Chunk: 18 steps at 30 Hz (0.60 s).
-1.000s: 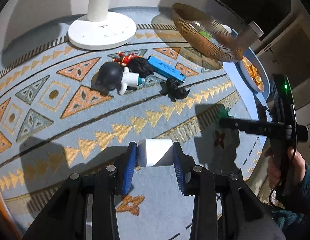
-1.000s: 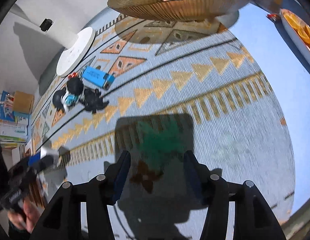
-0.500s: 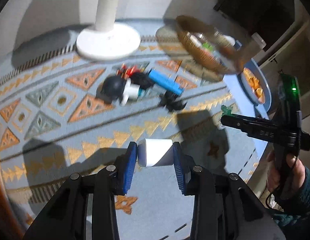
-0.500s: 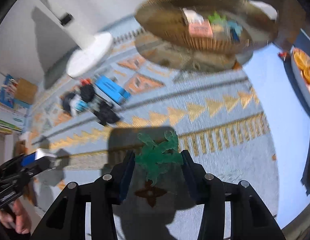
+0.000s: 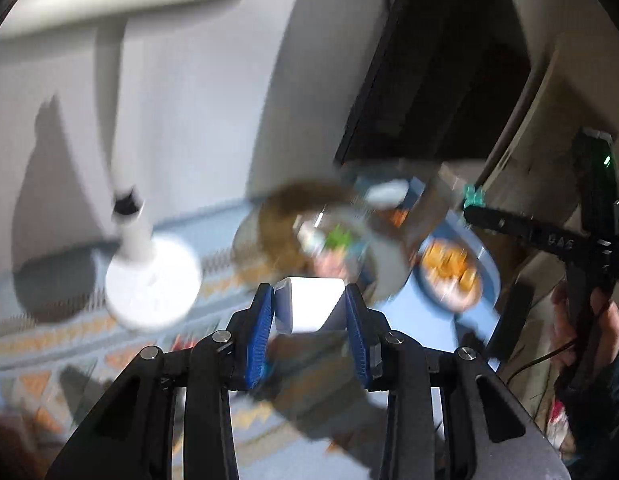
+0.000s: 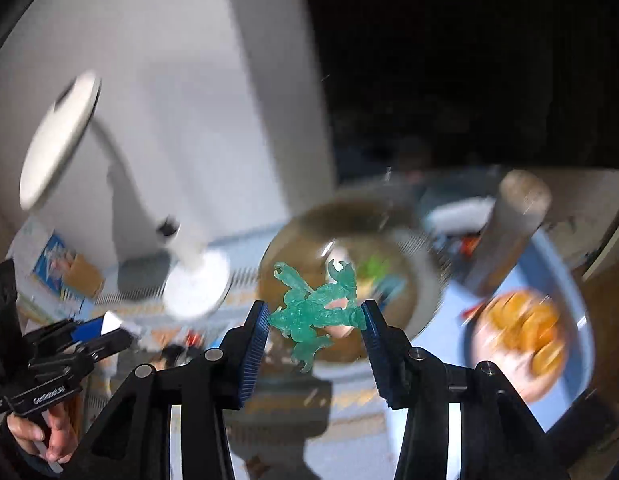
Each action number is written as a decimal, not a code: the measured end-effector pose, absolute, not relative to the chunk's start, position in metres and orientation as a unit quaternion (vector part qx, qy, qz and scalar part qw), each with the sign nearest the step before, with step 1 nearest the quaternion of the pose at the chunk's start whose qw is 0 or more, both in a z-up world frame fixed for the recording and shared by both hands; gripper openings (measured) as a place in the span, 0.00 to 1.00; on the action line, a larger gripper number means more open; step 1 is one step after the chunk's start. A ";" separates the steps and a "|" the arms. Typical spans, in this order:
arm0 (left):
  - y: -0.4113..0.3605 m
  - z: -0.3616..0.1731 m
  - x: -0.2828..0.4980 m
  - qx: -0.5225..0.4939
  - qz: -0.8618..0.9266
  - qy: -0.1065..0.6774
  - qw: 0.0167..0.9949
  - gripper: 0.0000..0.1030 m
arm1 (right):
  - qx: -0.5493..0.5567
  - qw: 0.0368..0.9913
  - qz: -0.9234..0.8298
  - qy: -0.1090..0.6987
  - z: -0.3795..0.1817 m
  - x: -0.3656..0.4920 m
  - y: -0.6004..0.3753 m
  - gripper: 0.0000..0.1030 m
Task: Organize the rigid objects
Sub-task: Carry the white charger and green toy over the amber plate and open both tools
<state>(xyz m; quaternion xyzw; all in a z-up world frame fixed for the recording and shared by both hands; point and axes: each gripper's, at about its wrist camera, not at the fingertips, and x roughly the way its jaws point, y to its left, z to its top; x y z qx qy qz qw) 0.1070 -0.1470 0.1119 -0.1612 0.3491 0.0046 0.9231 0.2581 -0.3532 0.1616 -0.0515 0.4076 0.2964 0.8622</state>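
Note:
My left gripper (image 5: 309, 312) is shut on a small white block (image 5: 314, 302) and holds it in the air, in front of the brown bowl (image 5: 285, 216). The bowl is blurred and holds several small toys. In the right wrist view my right gripper (image 6: 315, 320) is shut on a translucent green figurine (image 6: 313, 312), lifted above the table with the same bowl (image 6: 305, 240) behind it. The left gripper (image 6: 105, 330) with its white block shows at the lower left there. The right gripper (image 5: 475, 202) with the green figurine appears at the right of the left wrist view.
A white lamp base (image 5: 153, 280) stands left of the bowl on the patterned blue cloth (image 5: 49, 348). A plate of orange pieces (image 6: 525, 336) lies at the right. A grey cylinder (image 6: 509, 232) stands behind the plate. Small toys (image 6: 181, 344) remain on the cloth below.
Both grippers rose from the cloth and tilted up toward the bowl. The right one closed on the green figurine and lifted it. The left kept the white block.

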 end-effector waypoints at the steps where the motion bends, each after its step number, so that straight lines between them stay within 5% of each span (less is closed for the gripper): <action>1: -0.148 0.120 0.114 -0.171 -0.004 0.336 0.926 0.31 | -0.050 0.867 0.291 0.401 0.168 0.264 -0.357 0.45; 18: -0.178 0.092 0.219 -0.179 -0.017 0.371 0.911 0.31 | -0.035 0.831 0.269 0.485 0.114 0.351 -0.372 0.45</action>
